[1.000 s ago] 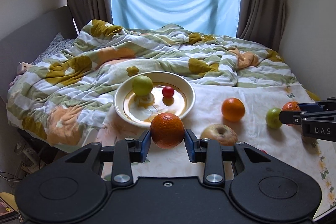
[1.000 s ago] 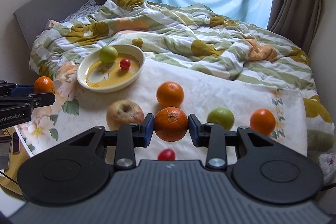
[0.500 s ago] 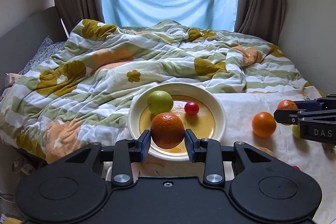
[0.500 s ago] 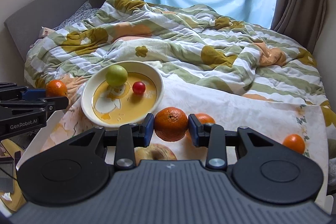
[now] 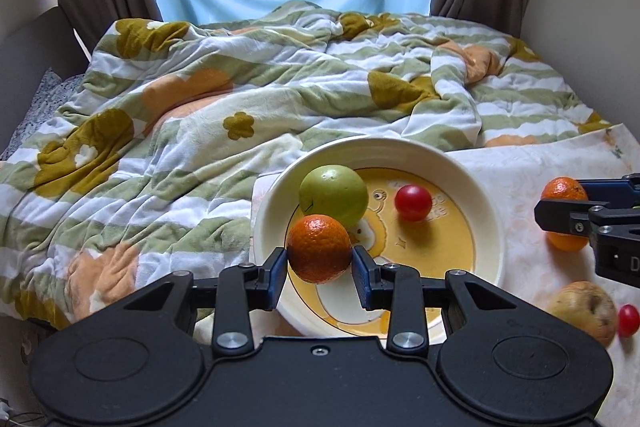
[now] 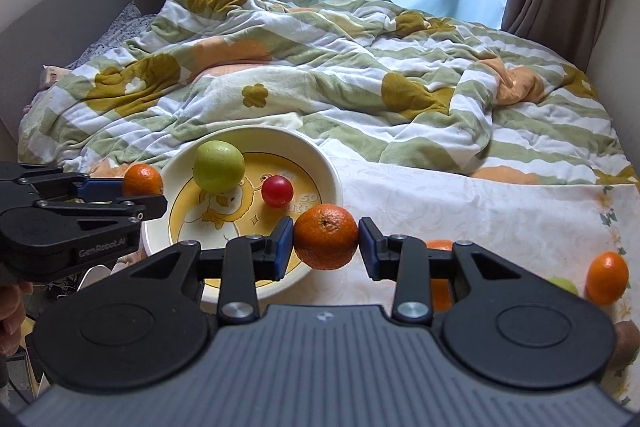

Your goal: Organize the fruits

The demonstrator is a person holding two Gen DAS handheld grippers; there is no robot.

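My left gripper (image 5: 319,267) is shut on an orange (image 5: 319,248) and holds it over the near left part of a cream bowl (image 5: 486,203). The bowl holds a green apple (image 5: 334,194) and a red cherry tomato (image 5: 413,203). My right gripper (image 6: 326,245) is shut on a second orange (image 6: 326,237), just right of the bowl's rim (image 6: 332,183). The left gripper with its orange (image 6: 142,179) shows at the left of the right wrist view. The right gripper's orange (image 5: 564,190) shows at the right of the left wrist view.
On the white floral cloth (image 6: 480,211) lie a yellowish apple (image 5: 582,311), a small red tomato (image 5: 629,319), an orange (image 6: 607,277) and a green fruit (image 6: 564,285). A rumpled striped blanket (image 5: 240,87) covers the bed behind. Curtains and a window stand beyond.
Both grippers have moved forward and left toward the bowl, each still holding its orange. The left orange has come over the bowl; the right orange now sits beside its rim.
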